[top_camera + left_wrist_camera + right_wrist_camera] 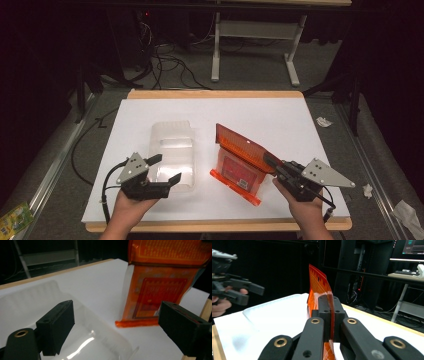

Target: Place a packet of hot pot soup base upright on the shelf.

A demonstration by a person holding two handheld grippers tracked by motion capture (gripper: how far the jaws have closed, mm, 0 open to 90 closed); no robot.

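— How far along are they?
— Left gripper (155,176) hangs spread and empty over the clear container (172,152) on the tabletop (280,120).
— And the right?
— Right gripper (274,165) pinches the orange packet (240,160), tilted up; nothing's in the container yet, I'd say.

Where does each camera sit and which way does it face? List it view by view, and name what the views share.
High view: above the person's side, looking forward and down on the table; forearms, left gripper, right gripper.
Left gripper view: between its open jaws, toward the clear container and orange pouch.
Right gripper view: along its shut jaws, the pouch's flap between them; left gripper beyond.
Shared: the pouch.
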